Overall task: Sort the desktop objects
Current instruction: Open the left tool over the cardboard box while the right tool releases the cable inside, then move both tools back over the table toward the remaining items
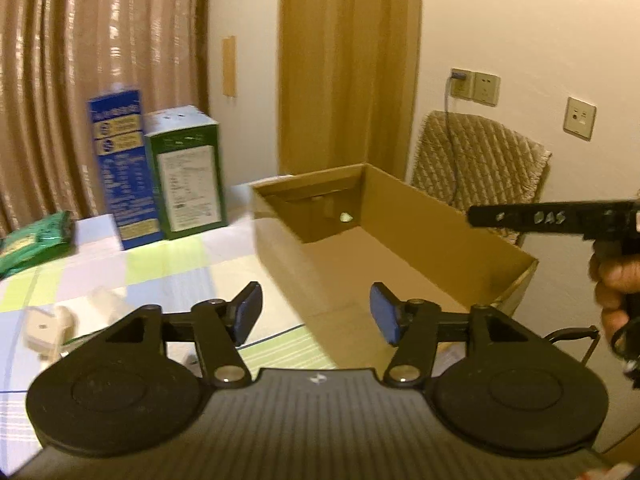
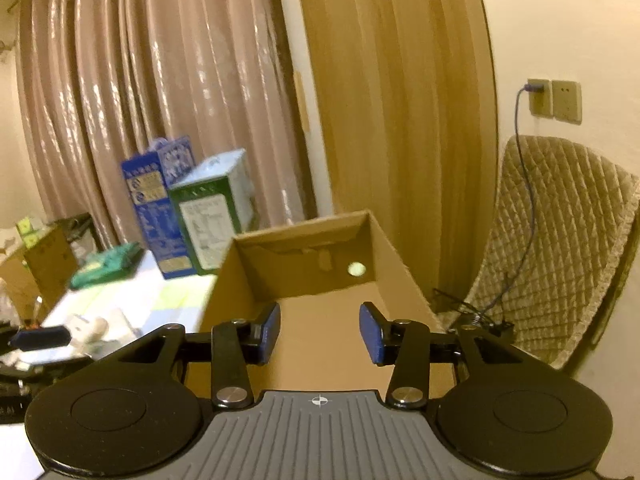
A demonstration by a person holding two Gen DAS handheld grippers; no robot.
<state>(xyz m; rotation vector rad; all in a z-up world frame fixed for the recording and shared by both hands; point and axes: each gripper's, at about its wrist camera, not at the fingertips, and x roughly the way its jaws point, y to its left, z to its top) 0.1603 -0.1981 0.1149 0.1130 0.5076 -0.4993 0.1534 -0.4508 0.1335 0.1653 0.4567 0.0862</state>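
Observation:
An open brown cardboard box (image 1: 400, 256) stands on the checked tablecloth (image 1: 168, 272); it also fills the middle of the right wrist view (image 2: 320, 320). My left gripper (image 1: 316, 316) is open and empty, over the box's near left corner. My right gripper (image 2: 320, 334) is open and empty, above the box's floor; its black body shows at the right edge of the left wrist view (image 1: 560, 218). Pale beige objects (image 1: 52, 326) lie blurred on the cloth at the left, and again in the right wrist view (image 2: 92, 326).
A blue carton (image 1: 120, 168) and a green carton (image 1: 186, 176) stand at the table's back. A green packet (image 1: 36, 240) lies at far left. A quilted chair back (image 2: 560, 256) stands right of the box, with a cable hanging from a wall socket (image 2: 536, 98).

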